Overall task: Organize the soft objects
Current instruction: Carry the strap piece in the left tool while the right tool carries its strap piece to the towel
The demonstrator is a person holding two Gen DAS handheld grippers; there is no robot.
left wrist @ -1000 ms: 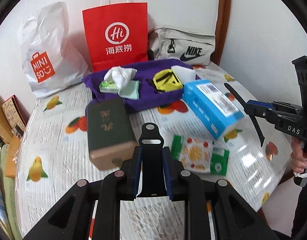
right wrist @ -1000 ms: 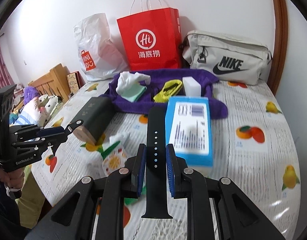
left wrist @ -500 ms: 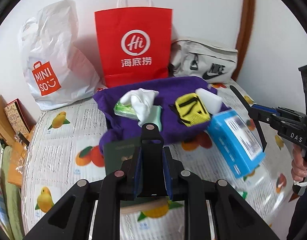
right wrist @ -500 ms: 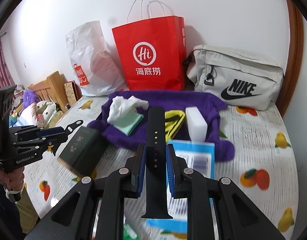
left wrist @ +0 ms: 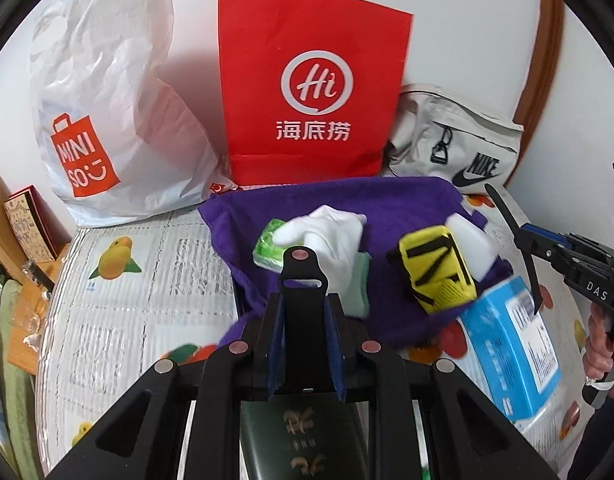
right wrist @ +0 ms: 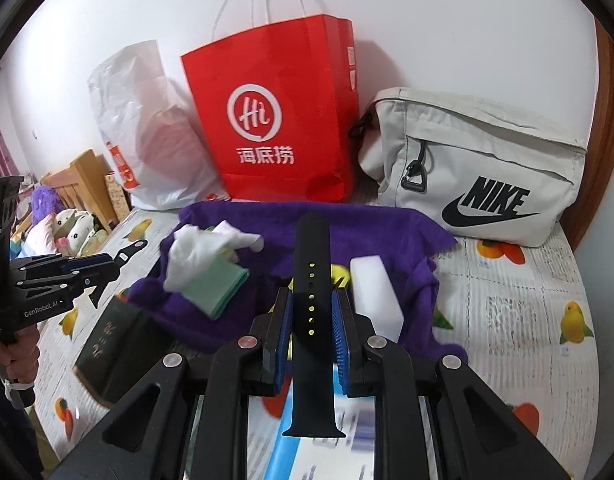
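Both grippers have advanced toward the back edge of the table since a second ago; the orange-print packet has dropped out of view and the purple towel (left wrist: 347, 208) now fills mid-frame. Left gripper (left wrist: 305, 312) is clenched on a short black watch-strap piece with the slot and pin (left wrist: 301, 276); right gripper (right wrist: 311, 312) is clenched on the long holed watch strap (right wrist: 311, 280). Towel lies near the back edge, in front of the red Haidilao paper bag (left wrist: 311, 88), Miniso plastic bag (left wrist: 107, 120) and Nike pouch (right wrist: 479, 168). On it: white glove (left wrist: 331, 232) over a mint cloth (right wrist: 215, 284), green packet (left wrist: 269, 248), yellow mesh pouch (left wrist: 439, 272), white sponge block (right wrist: 375, 296). Dark green box (right wrist: 115, 344) and blue carton (left wrist: 515, 344) sit just off the towel's front edge. Judged step: carrying both strap halves to the soft pile. Next: pick a bare towel patch, lower, release without snagging the glove.
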